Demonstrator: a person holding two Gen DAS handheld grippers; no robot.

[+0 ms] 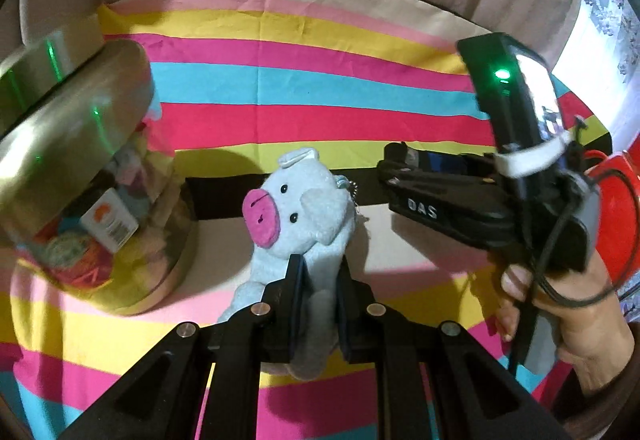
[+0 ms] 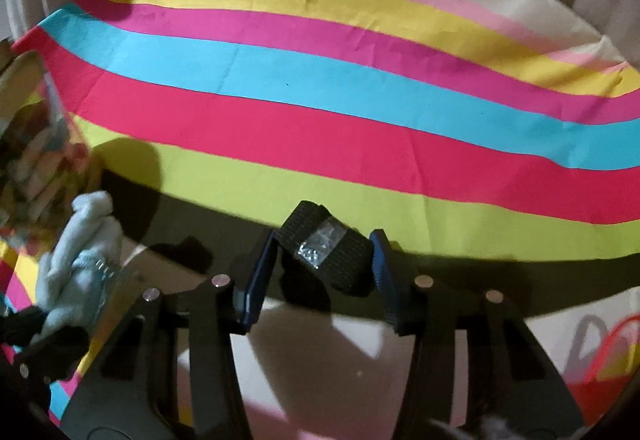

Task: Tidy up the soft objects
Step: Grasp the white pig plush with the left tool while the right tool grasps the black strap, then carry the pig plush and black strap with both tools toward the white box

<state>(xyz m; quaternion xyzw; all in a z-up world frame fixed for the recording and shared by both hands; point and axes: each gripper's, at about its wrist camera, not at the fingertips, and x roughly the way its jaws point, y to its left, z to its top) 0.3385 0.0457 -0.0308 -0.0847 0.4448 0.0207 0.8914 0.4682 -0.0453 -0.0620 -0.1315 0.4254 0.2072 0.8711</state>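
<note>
Pig toy point(image 1: 304, 208), 1 of it, pale blue w/ pink snout, sits pinched in the left gripper point(image 1: 318, 292), jaws clamped tight on its body, head poking up toward 12 o'clock. At 9 o'clock of the pig: 1 clear jar point(image 1: 100, 208) w/ gold lid, stuffed w/ soft bits. At 3 o'clock: a hand point(image 1: 560, 312) carrying the right gripper point(image 2: 324, 268). Its jaws flank 1 black rolled strap point(image 2: 326, 248) w/ shiny tape; pads about touching both sides, can't tell if it's truly gripped. 1 striped cloth point(image 2: 320, 112) under everything. 1 red basket point(image 2: 600, 360) at 4 o'clock in right wrist view.
</note>
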